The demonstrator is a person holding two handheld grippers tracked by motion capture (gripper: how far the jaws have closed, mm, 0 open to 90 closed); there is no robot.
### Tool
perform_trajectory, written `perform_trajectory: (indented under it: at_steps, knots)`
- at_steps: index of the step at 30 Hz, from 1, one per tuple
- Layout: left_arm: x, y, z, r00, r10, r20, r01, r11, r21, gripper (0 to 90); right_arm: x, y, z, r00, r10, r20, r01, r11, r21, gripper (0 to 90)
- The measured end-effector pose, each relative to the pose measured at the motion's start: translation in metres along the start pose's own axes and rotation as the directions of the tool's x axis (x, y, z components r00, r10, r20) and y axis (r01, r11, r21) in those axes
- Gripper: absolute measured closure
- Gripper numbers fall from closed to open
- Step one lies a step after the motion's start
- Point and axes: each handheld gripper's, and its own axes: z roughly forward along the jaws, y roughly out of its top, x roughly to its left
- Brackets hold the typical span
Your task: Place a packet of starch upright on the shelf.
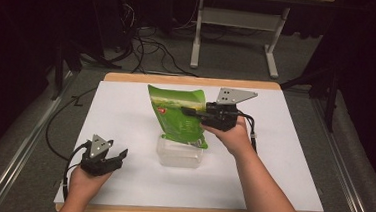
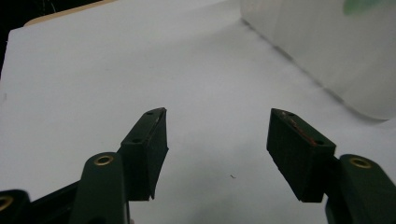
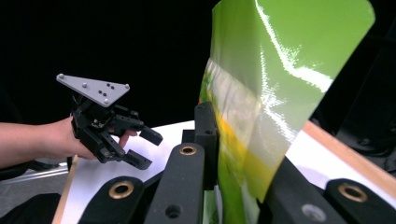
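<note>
A green glossy pouch (image 1: pixel 178 114) hangs upright above a clear plastic container (image 1: pixel 179 154) in the middle of the white table. My right gripper (image 1: pixel 194 112) is shut on the pouch's right side, reaching in from the right. In the right gripper view the pouch (image 3: pixel 280 74) stands pinched between my two black jaws. My left gripper (image 1: pixel 120 157) rests near the table's front left, open, with nothing between its pads (image 2: pixel 148 148). It points toward the container (image 2: pixel 336 51), which lies a little to its right.
The white board (image 1: pixel 282 157) covers a wooden tabletop. Beyond the far edge stand a white table frame (image 1: pixel 236 34) and loose cables (image 1: pixel 150 48) on the floor. In the right gripper view the left gripper (image 3: pixel 140 149) shows farther off.
</note>
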Motion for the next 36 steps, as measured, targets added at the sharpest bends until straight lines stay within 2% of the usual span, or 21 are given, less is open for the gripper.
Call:
perform_trajectory:
  at_steps: [3,5,9,11,19,22,23,24,27,29,31,35,36]
  knots:
    - [-0.001,0.0,0.0,1.0,0.004,0.001,-0.004,1.0,0.003,38.7,-0.001,0.003,-0.006,0.9997,-0.003,0.023,0.003,1.0,-0.006,87.9]
    - [-0.001,0.0,-0.001,1.0,0.004,0.001,-0.004,1.0,0.001,38.7,-0.002,0.002,-0.007,0.9999,0.0,0.011,0.0,1.0,0.0,87.9]
    - [-0.001,0.0,0.0,1.0,0.0,0.0,0.0,1.0,0.003,38.7,-0.004,-0.002,0.001,1.0,0.005,0.007,-0.005,0.999,0.039,87.9]
    - [0.0,0.0,-0.001,1.0,-0.001,0.001,0.001,1.0,-0.002,38.7,-0.006,-0.003,0.004,0.9999,0.014,0.003,-0.014,0.999,0.041,88.0]
    - [0.001,0.0,-0.002,1.0,-0.004,0.001,0.004,1.0,-0.004,38.7,-0.011,0.004,-0.003,0.997,0.016,0.075,-0.015,1.0,-0.015,88.0]
    - [0.0,0.0,-0.002,1.0,-0.006,0.001,0.006,1.0,-0.004,38.7,-0.015,0.006,-0.001,0.9958,0.001,0.091,-0.001,1.0,-0.001,88.0]
    - [0.0,0.0,-0.002,1.0,-0.006,0.0,0.006,1.0,-0.004,38.7,-0.019,0.008,0.004,0.9949,-0.009,0.1,0.006,1.0,0.029,88.0]
    - [0.0,0.0,-0.002,1.0,-0.006,0.0,0.006,1.0,-0.004,38.7,-0.019,0.008,0.004,0.9949,-0.009,0.1,0.006,1.0,0.029,88.0]
    - [0.001,0.0,-0.002,1.0,-0.007,0.0,0.007,1.0,-0.004,38.7,-0.029,0.007,0.02,0.9963,-0.014,0.085,0.008,0.998,0.066,88.0]
    - [0.001,0.0,-0.002,1.0,-0.008,-0.001,0.008,1.0,-0.004,38.7,-0.031,0.006,0.025,0.9972,-0.012,0.074,0.006,0.997,0.071,88.0]
    - [0.002,-0.001,-0.003,0.9999,-0.012,-0.002,0.012,0.9999,-0.005,38.7,-0.036,0.004,0.036,0.995,-0.025,0.096,0.016,0.996,0.089,88.0]
    - [0.003,-0.001,-0.004,0.9999,-0.015,-0.001,0.015,0.9999,-0.006,38.7,-0.041,-0.002,0.039,0.9928,-0.024,0.118,0.016,0.997,0.076,88.0]
    - [0.003,-0.002,-0.004,0.9999,-0.016,-0.001,0.016,0.9999,-0.007,38.7,-0.042,-0.005,0.039,0.9936,-0.022,0.111,0.014,0.997,0.073,88.0]
